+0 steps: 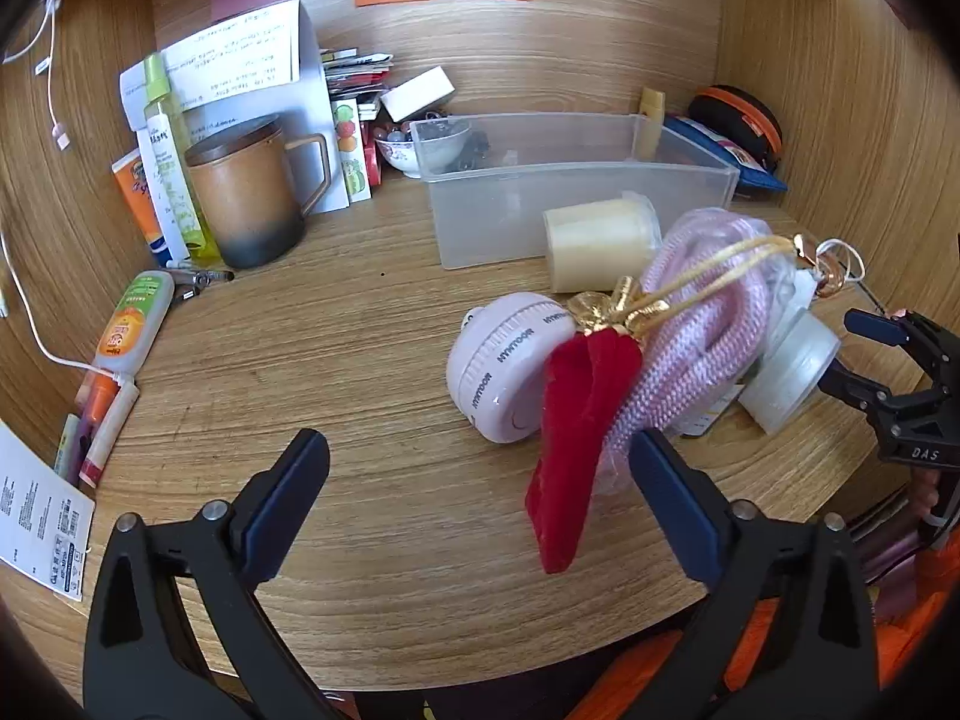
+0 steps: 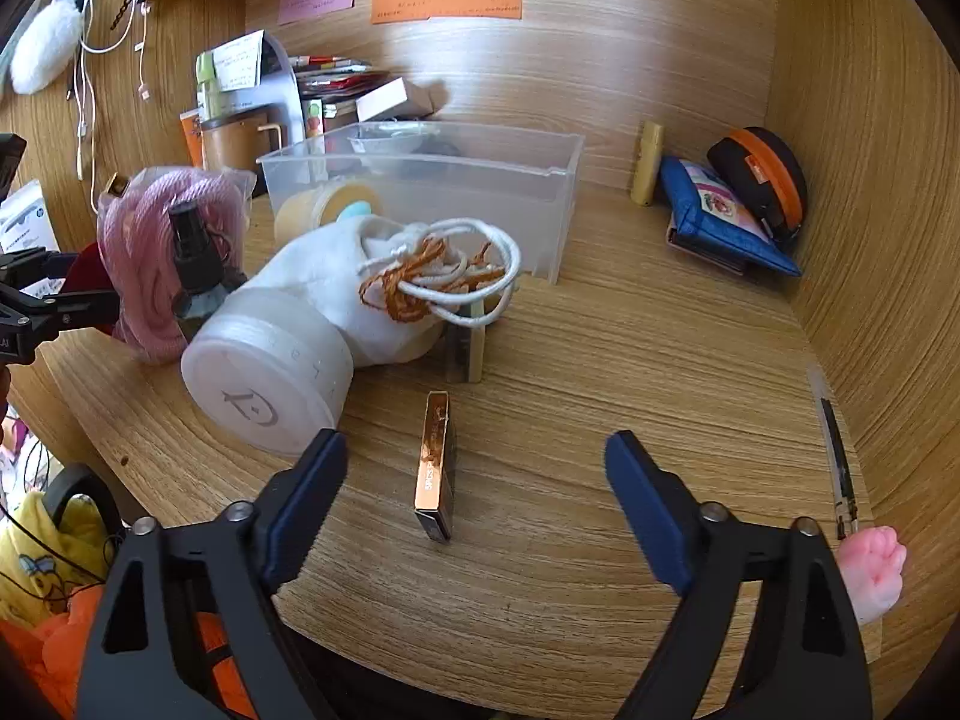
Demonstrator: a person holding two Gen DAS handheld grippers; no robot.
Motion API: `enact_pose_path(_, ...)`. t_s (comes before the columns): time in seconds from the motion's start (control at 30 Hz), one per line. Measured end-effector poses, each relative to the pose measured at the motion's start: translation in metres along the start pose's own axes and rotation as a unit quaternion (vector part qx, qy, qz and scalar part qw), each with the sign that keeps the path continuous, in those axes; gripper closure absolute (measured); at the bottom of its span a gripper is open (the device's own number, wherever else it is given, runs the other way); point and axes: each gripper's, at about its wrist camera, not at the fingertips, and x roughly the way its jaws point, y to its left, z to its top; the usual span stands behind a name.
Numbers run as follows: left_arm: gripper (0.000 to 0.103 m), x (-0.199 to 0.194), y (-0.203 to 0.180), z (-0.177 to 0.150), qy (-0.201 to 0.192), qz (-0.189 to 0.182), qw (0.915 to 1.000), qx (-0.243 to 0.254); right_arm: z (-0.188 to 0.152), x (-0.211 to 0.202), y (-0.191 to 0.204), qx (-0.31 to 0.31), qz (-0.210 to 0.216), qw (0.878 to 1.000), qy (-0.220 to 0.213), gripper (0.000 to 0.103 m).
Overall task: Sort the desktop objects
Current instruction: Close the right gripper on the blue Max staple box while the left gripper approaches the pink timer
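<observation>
Both grippers hover, jaws apart and empty — the right gripper (image 2: 474,456) straddling the copper box (image 2: 433,468), likely first for the clear bin (image 2: 558,204), the left gripper (image 1: 480,462) nearing the red pouch (image 1: 570,438).

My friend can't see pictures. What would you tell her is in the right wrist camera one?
An open right gripper hangs over a wooden desk, its jaws either side of a small copper-coloured box without touching it. Behind lie a round white jar on its side, a white drawstring pouch, pink cord and a clear plastic bin.
</observation>
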Motion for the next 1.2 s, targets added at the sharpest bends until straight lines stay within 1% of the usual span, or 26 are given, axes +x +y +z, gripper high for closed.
enact_pose_path(0.03,0.013,0.000,-0.001,-0.001,0.000,-0.003,1.0000,0.002,-0.002,0.002,0.001,-0.002,-0.004,1.000,0.001,0.032)
enact_pose_path(0.07,0.016,0.000,-0.002,-0.001,0.000,-0.007,1.0000,0.003,-0.003,0.003,0.002,-0.005,-0.007,1.000,0.003,0.035)
enact_pose_path(0.13,0.028,0.001,-0.004,0.000,0.003,-0.012,0.9999,0.005,-0.004,0.006,0.003,-0.007,-0.004,1.000,0.007,0.044)
enact_pose_path(0.2,0.037,0.001,-0.004,0.000,0.006,-0.019,0.9998,0.005,-0.004,0.008,0.003,-0.007,0.000,1.000,0.011,0.048)
enact_pose_path(0.23,0.040,0.001,-0.005,0.000,0.008,-0.023,0.9997,0.006,-0.005,0.008,0.003,-0.007,0.001,1.000,0.011,0.050)
enact_pose_path(0.3,0.044,0.001,-0.006,0.000,0.010,-0.029,0.9995,0.005,-0.005,0.008,0.003,-0.007,0.005,1.000,0.011,0.053)
enact_pose_path(0.37,0.046,0.000,-0.007,0.000,0.010,-0.031,0.9994,0.006,-0.005,0.008,0.004,-0.007,0.009,1.000,0.011,0.059)
enact_pose_path(0.43,0.052,-0.001,-0.007,0.001,0.011,-0.038,0.9992,0.006,-0.004,0.008,0.004,-0.009,0.014,1.000,0.012,0.063)
enact_pose_path(0.53,0.052,-0.005,-0.007,0.001,0.008,-0.037,0.9992,0.007,-0.004,0.008,0.006,-0.010,0.019,1.000,0.014,0.066)
enact_pose_path(0.6,0.052,-0.009,-0.006,0.002,0.001,-0.036,0.9993,0.010,-0.004,0.008,0.006,-0.008,0.021,1.000,0.016,0.066)
enact_pose_path(0.7,0.053,-0.011,-0.002,0.003,0.002,-0.037,0.9993,0.008,-0.004,0.008,0.004,-0.002,0.024,1.000,0.018,0.067)
enact_pose_path(0.73,0.053,-0.010,-0.001,0.003,0.002,-0.036,0.9993,0.007,-0.004,0.008,0.003,-0.001,0.025,1.000,0.018,0.069)
enact_pose_path(0.77,0.054,-0.009,0.001,0.002,0.004,-0.036,0.9993,0.005,-0.004,0.008,0.002,0.001,0.027,0.999,0.019,0.071)
enact_pose_path(0.83,0.061,-0.005,0.004,0.001,0.012,-0.052,0.9986,-0.003,-0.004,0.009,0.001,0.002,0.031,0.999,0.021,0.078)
enact_pose_path(0.93,0.064,0.006,0.003,0.000,0.028,-0.066,0.9974,-0.010,-0.004,0.011,0.000,0.001,0.030,0.999,0.024,0.080)
enact_pose_path(1.07,0.069,0.013,-0.001,0.000,0.029,-0.077,0.9965,-0.016,-0.004,0.012,0.001,-0.004,0.031,0.999,0.022,0.083)
enact_pose_path(1.17,0.070,0.014,-0.007,0.002,0.027,-0.075,0.9967,-0.013,-0.004,0.012,0.001,-0.007,0.030,0.999,0.019,0.089)
enact_pose_path(1.2,0.072,0.015,-0.009,0.003,0.026,-0.073,0.9969,-0.009,-0.004,0.012,0.002,-0.008,0.030,0.999,0.019,0.090)
